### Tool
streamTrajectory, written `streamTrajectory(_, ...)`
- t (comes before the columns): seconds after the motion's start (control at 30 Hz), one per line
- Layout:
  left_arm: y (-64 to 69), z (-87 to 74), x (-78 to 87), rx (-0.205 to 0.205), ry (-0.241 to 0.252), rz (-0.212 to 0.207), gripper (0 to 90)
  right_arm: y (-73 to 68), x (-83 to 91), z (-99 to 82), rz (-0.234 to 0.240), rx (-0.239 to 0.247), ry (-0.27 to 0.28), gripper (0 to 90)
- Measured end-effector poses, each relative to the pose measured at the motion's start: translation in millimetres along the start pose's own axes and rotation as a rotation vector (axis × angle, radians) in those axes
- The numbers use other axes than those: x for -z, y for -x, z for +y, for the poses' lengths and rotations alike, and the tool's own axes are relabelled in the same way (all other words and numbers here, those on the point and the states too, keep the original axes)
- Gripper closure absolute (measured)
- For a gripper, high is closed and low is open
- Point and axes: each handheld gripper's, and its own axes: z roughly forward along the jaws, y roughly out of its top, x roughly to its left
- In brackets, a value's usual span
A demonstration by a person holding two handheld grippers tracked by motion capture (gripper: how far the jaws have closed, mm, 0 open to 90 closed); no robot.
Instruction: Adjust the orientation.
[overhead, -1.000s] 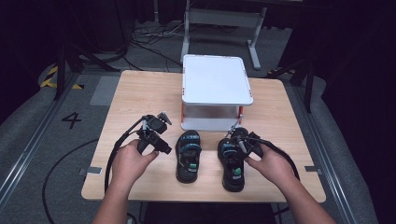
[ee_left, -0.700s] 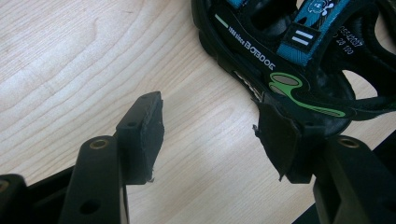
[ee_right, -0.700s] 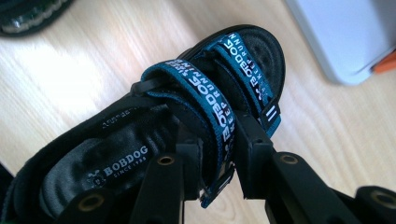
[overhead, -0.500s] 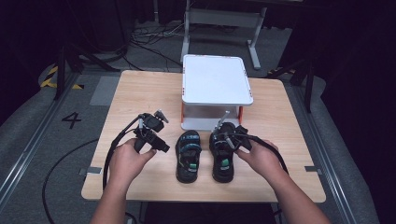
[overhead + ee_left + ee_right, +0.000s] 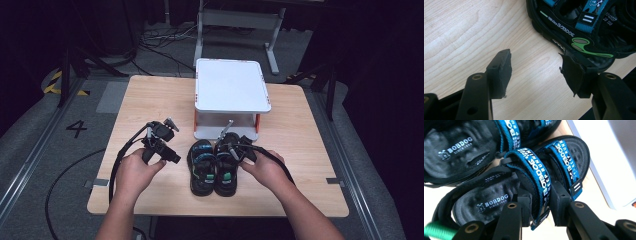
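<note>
Two black sandals with blue straps lie side by side on the wooden table [image 5: 150, 100]. The left sandal [image 5: 201, 167] is also in the left gripper view [image 5: 584, 27] and the right gripper view [image 5: 456, 147]. My left gripper [image 5: 170, 150] hovers just left of it, and its jaws [image 5: 536, 65] stand open over bare wood with nothing between them. My right gripper [image 5: 231, 150] is shut on the middle blue strap [image 5: 541, 185] of the right sandal [image 5: 226, 176] [image 5: 491, 197], its pads pressing the strap from both sides.
A white two-level stand [image 5: 230, 85] with red legs stands just behind the sandals, its edge close to the right sandal's toe [image 5: 604, 157]. Cables trail from both grippers over the front edge. Bare wood lies to the left and right of the sandals.
My right gripper has carried the right sandal leftward until it lies against the left sandal. The left hand has stayed about where it was.
</note>
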Motion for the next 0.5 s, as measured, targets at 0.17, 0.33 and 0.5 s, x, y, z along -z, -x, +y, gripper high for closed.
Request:
streamTrajectory(0.17, -1.8, 0.1, 0.2, -0.002, -0.002, 0.003, 41.3, 4.9, 1.0, -2.6, 0.049, -0.043, 0.014, 62.1)
streamTrajectory(0.33, -4.6, -1.3, 1.0, 0.005, -0.003, 0.0, 41.3, 10.4, 21.2, -10.0, 0.097, -0.094, 0.081, 56.8)
streamTrajectory(0.5, -6.3, -3.1, 4.2, 0.017, 0.003, 0.001, 41.2, 5.8, 44.9, -13.9, 0.079, -0.096, 0.09, 55.8)
